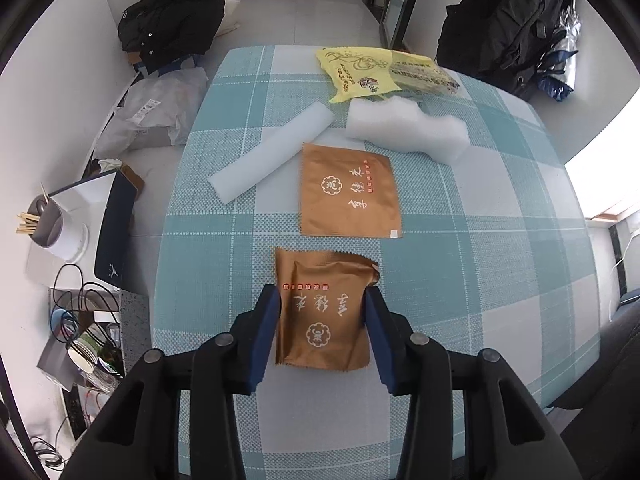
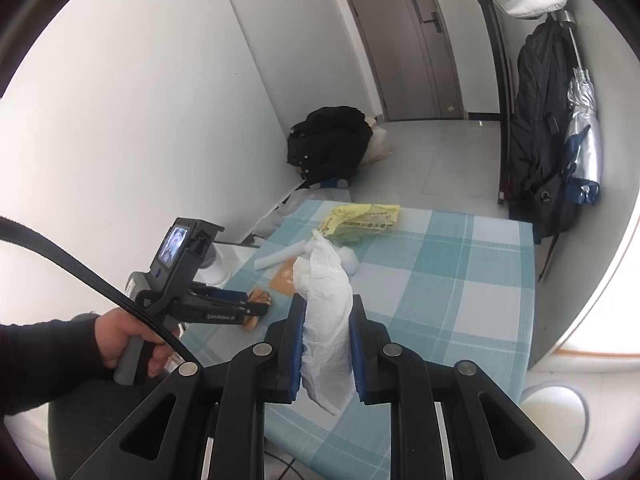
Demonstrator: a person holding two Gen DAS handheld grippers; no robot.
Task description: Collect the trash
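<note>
- Left gripper [image 1: 322, 322] points steeply down at the checked surface [image 1: 480, 280]; its fingers [image 1: 266, 332] press both sides of the near brown packet [image 1: 324, 312].
- Right gripper [image 2: 326, 344], tilted down, clamps a white plastic bag [image 2: 326, 320].
- Counted: two brown packets, second [image 1: 349, 190] lying flat beyond; two white foam pieces [image 1: 276, 152]; one yellow bag [image 1: 356, 70].

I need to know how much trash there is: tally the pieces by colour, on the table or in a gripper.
Brown packets: 2
White foam pieces: 2
Yellow wrappers: 1
White bag in right gripper: 1
Total: 6
</note>
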